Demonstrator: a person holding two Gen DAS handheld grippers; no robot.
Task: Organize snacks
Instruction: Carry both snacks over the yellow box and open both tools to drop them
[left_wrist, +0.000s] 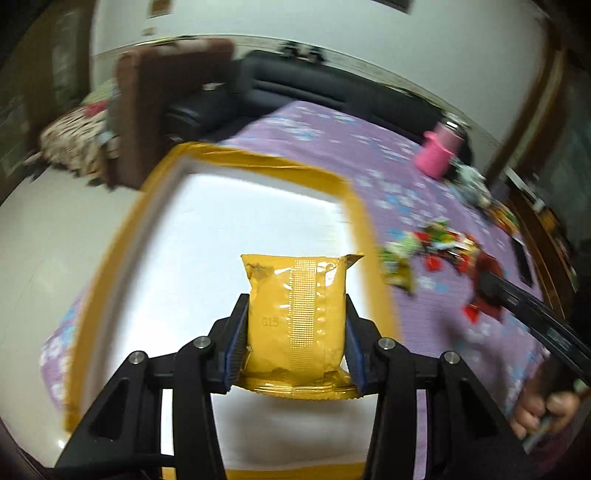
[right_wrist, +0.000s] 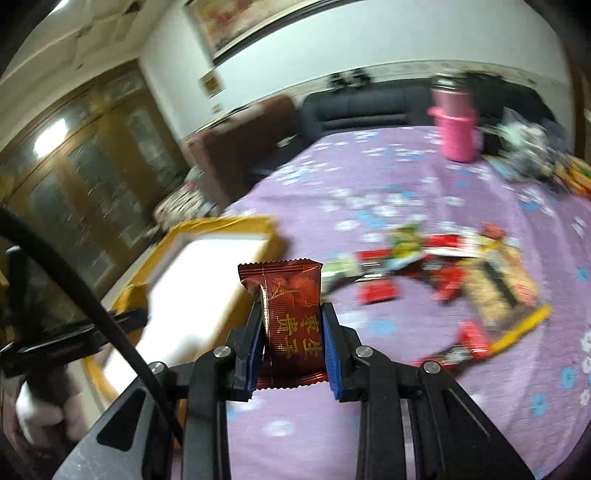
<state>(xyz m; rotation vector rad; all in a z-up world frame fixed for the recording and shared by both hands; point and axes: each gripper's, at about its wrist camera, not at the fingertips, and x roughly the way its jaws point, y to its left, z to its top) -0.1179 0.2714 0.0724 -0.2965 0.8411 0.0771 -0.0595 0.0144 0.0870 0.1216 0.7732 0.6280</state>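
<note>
The yellow packet (left_wrist: 297, 317), pinched by the left gripper (left_wrist: 297, 332), hangs over the white box (left_wrist: 221, 221), while the right gripper (right_wrist: 291, 343) pinches the dark red packet (right_wrist: 290, 325) just beside the box, so each should be lowered inside its rim before release.

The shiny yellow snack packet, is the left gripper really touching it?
Touching. In the left wrist view, both blue pads of the left gripper press against the sides of the shiny yellow snack packet, holding it above the white tray.
</note>
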